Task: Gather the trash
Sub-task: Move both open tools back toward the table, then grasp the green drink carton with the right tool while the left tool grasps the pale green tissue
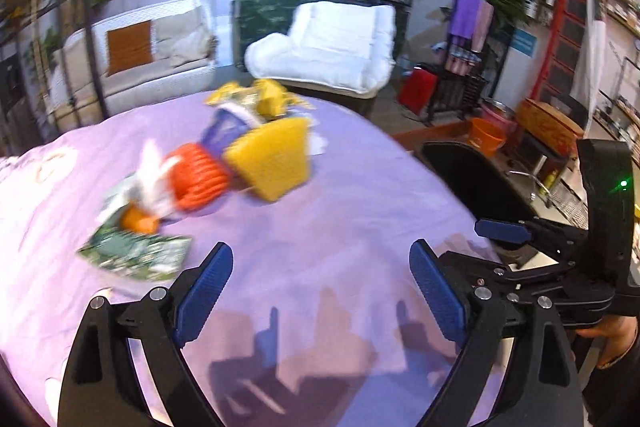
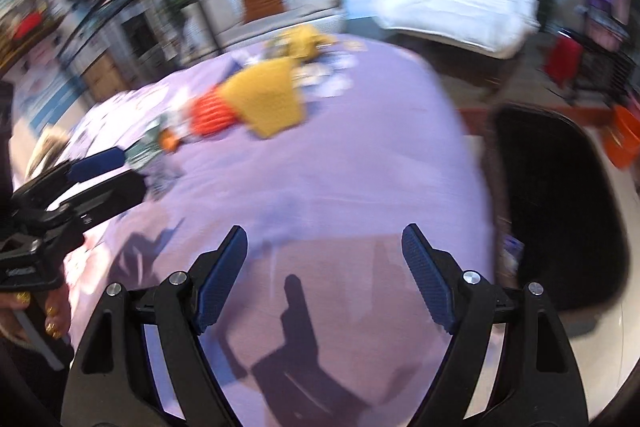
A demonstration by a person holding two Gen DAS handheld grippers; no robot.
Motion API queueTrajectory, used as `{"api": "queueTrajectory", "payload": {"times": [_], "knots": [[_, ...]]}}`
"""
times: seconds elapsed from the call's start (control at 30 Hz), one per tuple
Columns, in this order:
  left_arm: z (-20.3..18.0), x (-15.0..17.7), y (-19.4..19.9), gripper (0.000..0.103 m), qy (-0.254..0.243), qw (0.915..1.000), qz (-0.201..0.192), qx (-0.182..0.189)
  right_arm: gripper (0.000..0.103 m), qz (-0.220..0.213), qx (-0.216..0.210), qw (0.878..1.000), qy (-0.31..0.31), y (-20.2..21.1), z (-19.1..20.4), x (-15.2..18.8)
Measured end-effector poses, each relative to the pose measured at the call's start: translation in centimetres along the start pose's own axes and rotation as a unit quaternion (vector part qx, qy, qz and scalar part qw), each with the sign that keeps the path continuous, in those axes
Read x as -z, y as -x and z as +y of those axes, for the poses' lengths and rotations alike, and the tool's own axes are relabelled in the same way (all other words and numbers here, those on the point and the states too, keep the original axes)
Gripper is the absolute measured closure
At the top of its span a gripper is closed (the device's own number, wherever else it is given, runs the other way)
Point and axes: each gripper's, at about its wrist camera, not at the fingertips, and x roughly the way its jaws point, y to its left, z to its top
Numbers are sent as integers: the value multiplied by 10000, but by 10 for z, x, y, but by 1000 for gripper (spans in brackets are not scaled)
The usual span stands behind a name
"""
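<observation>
Table (image 1: pixel 340 211) under a lilac cloth, round-edged. Trash pile (image 1: pixel 208 171) sits on the far half: yellow sponge, orange ribbed piece, green wrapper, yellow wrappers behind. Left tongs (image 1: pixel 320 267) released, nothing between the blue pads, nearer than the pile. Right tongs (image 2: pixel 324 251) also released and empty, same bare stretch. Black bin (image 2: pixel 560 203) just off the table's right edge. White armchair (image 1: pixel 336 43) and sofa beyond the table. Frames blurred.

Matt lilac cloth (image 1: pixel 340 211) covers the table. Ribbed orange plastic piece (image 1: pixel 198 175); printed glossy green wrapper (image 1: pixel 136 251). Gripper pads (image 1: pixel 204 291) are textured blue.
</observation>
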Motion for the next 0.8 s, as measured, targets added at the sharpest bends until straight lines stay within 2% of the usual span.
{"api": "queueTrajectory", "payload": {"times": [0.2, 0.43, 0.67, 0.8], "knots": [[58, 15, 23, 14, 326, 9984, -27, -462, 24, 293, -655, 9927, 968, -24, 61, -17], [130, 37, 44, 14, 918, 9915, 51, -920, 24, 690, -1190, 9703, 1992, -61, 126, -35], [168, 57, 54, 14, 1255, 9877, 107, -921, 30, 1088, -1354, 9464, 2722, -111, 174, -66], [176, 62, 53, 14, 1298, 9876, 150, -875, 31, 1456, -1470, 9340, 2912, -135, 187, -77]]}}
